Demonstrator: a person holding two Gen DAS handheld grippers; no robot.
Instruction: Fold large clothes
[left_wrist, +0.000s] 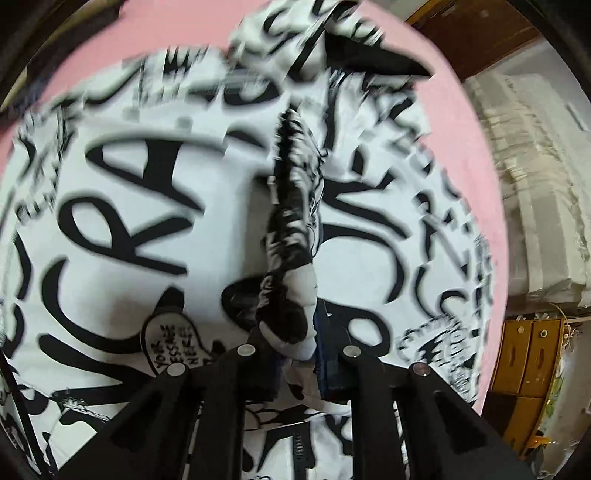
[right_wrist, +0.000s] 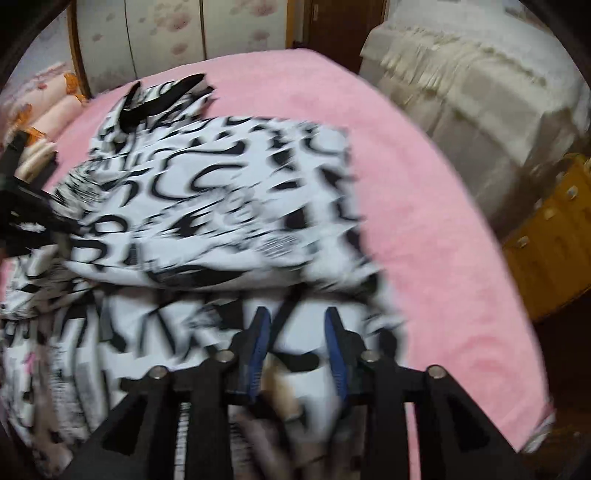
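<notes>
A large white garment with black graffiti lettering (left_wrist: 155, 192) lies spread on a pink bed cover (left_wrist: 465, 155). My left gripper (left_wrist: 295, 354) is shut on a bunched ridge of this garment's fabric (left_wrist: 295, 221), which rises from the jaws. In the right wrist view the same garment (right_wrist: 221, 192) lies partly folded, with one layer over another. My right gripper (right_wrist: 299, 332) hovers over its near edge with blue-padded fingers (right_wrist: 258, 339) apart and nothing between them. The left gripper shows as a dark shape at the left edge (right_wrist: 26, 214). Both views are motion-blurred.
A second bed with a cream fringed cover (right_wrist: 461, 96) stands to the right. A yellow wooden drawer unit (right_wrist: 554, 236) sits beside it. Folded peach bedding (right_wrist: 48, 118) lies at the far left. A patterned wardrobe (right_wrist: 166, 33) stands behind the bed.
</notes>
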